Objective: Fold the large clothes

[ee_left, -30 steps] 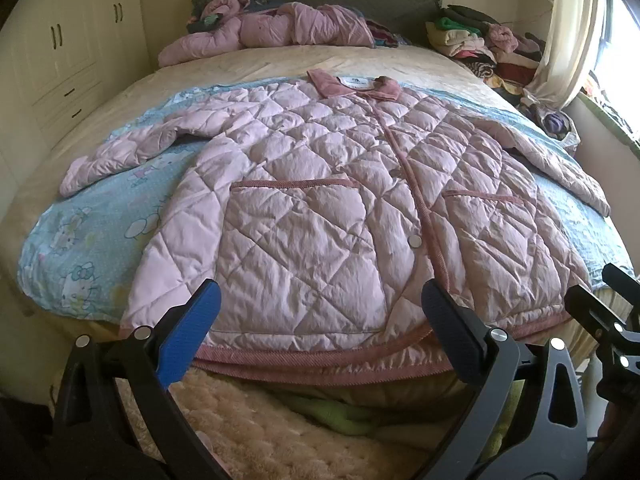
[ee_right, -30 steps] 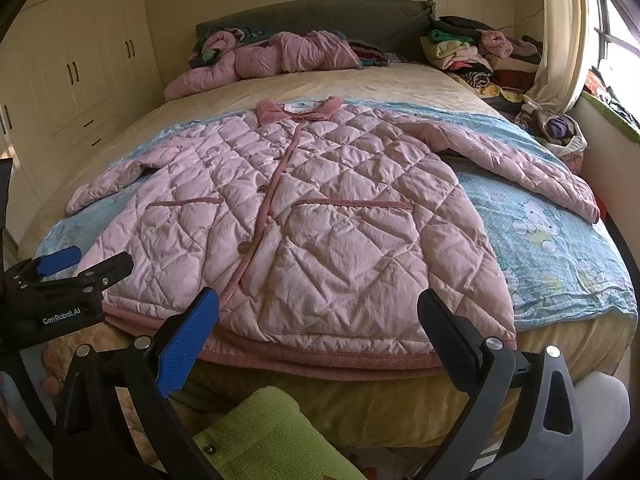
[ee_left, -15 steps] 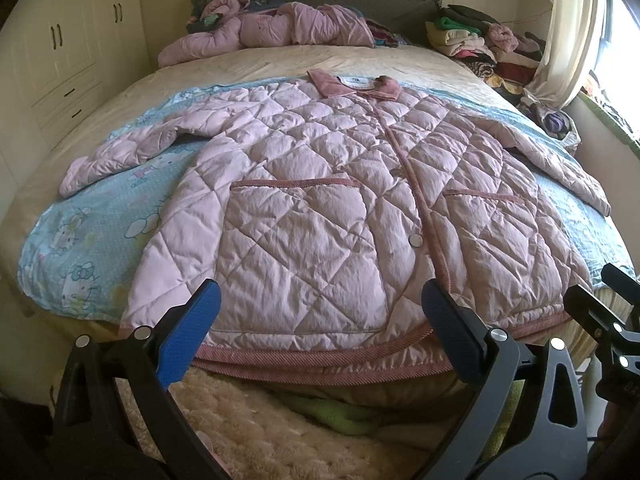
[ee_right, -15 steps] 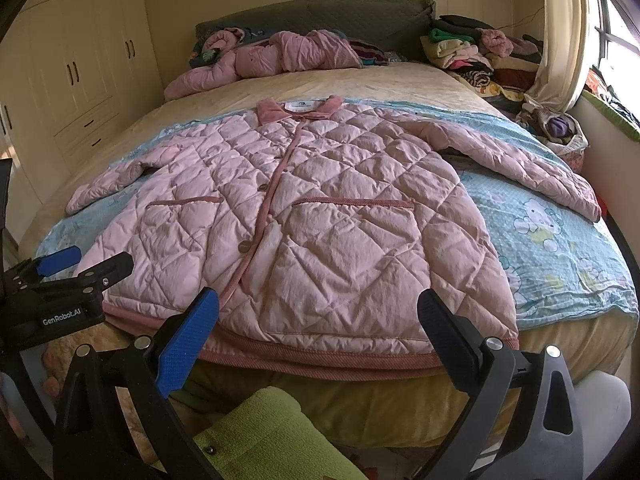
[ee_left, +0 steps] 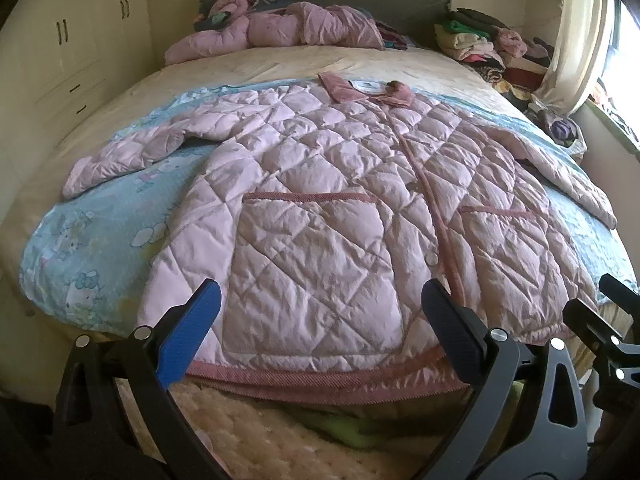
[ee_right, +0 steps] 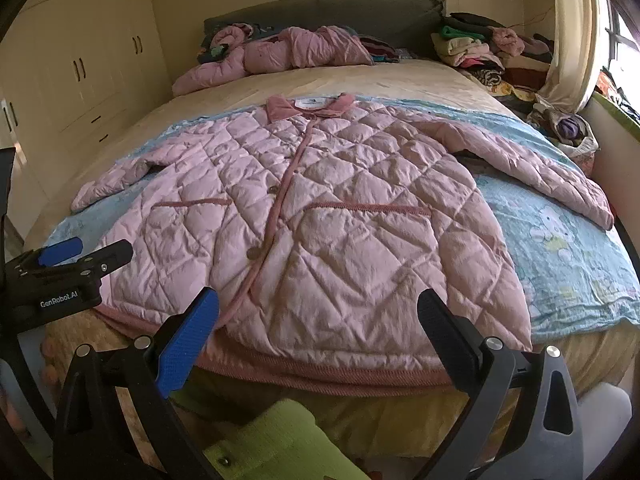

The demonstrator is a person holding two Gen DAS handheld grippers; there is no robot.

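Two handheld grippers hover at the foot of the bed, both spread wide and grasping nothing. The left gripper (ee_left: 320, 308) sits over the lower hem on the wearer's right panel; its blue pad and black pad stand well apart, clear of the fabric. The right gripper (ee_right: 318, 312) is just beside it, above the hem of the other panel, fingers likewise released.

Directly below the grippers, a lime-green item (ee_right: 276, 440) lies at the bed's foot, partly hidden, type not identifiable.

The pink quilted coat (ee_left: 340, 208) lies flat, front side up, buttoned along its centre placket, hem at the near edge of the bed and overhanging it slightly. Both sleeves extend outward and downward: left sleeve (ee_right: 528, 164) toward the window side, right sleeve (ee_left: 132, 152) toward the wardrobe side. Two patch pockets with darker pink trim are visible. The collar (ee_right: 312, 106) points toward the headboard.

Under the coat lies a light-blue cartoon-print blanket (ee_right: 568, 256), which rests on a beige bedsheet (ee_left: 280, 60).

Farther back, a second pink padded garment (ee_right: 288, 54) lies crumpled against the dark headboard (ee_right: 328, 8). A pile of mixed clothes (ee_right: 480, 48) occupies the far corner near the curtain (ee_right: 568, 32). Cream wardrobe doors (ee_right: 80, 60) line the opposite wall.
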